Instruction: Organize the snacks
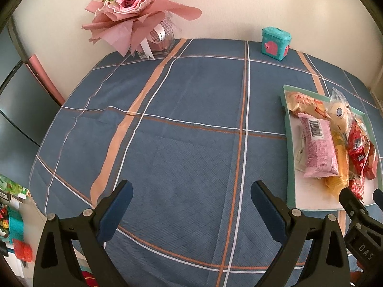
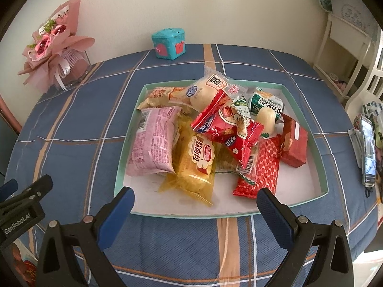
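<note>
A teal-rimmed tray (image 2: 191, 216) with a white floor holds a loose heap of snacks: a pink packet (image 2: 153, 141), a yellow cake packet (image 2: 196, 165), red packets (image 2: 225, 129), a red box (image 2: 294, 141), a green packet (image 2: 265, 102) and a wrapped bun (image 2: 208, 91). My right gripper (image 2: 195, 196) is open at the tray's near edge, with nothing between its fingers. My left gripper (image 1: 191, 191) is open over bare blue plaid cloth, left of the tray (image 1: 288, 155). The pink packet (image 1: 318, 146) lies at the tray's left side. The right gripper (image 1: 359, 203) shows at the tray's near corner.
A pink bouquet in a glass vase (image 1: 138, 7) stands at the table's back left by the wall. A small teal box (image 2: 168, 44) sits at the back edge. A phone (image 2: 368, 150) lies on the table's right side, with a white chair (image 2: 347, 47) behind.
</note>
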A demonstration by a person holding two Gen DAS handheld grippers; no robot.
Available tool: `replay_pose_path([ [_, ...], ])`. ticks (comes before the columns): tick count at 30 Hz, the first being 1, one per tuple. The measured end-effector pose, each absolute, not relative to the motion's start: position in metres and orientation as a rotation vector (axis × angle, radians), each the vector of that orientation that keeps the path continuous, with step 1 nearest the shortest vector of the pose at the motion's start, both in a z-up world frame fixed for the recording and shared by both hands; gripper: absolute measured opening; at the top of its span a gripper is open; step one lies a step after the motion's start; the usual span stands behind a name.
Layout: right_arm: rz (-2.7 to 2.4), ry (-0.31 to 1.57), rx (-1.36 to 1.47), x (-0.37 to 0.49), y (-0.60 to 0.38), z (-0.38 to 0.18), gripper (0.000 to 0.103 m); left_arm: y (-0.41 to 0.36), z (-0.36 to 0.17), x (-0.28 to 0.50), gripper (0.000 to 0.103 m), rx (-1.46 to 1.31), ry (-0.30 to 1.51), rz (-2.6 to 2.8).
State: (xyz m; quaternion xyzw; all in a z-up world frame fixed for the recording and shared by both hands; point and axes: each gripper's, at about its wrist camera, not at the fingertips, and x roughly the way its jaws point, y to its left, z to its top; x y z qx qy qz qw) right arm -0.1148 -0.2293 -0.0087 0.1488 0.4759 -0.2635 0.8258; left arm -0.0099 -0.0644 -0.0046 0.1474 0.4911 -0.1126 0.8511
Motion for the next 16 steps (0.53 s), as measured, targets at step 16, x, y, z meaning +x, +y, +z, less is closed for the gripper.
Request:
replay_pose_path([
  [16, -0.561, 1.029, 0.309, -0.1118, -0.2307, -0.0155, 0.103, -0.0676, -0.0120, -0.0086, 0.099, 0.309, 1.049, -0.254],
])
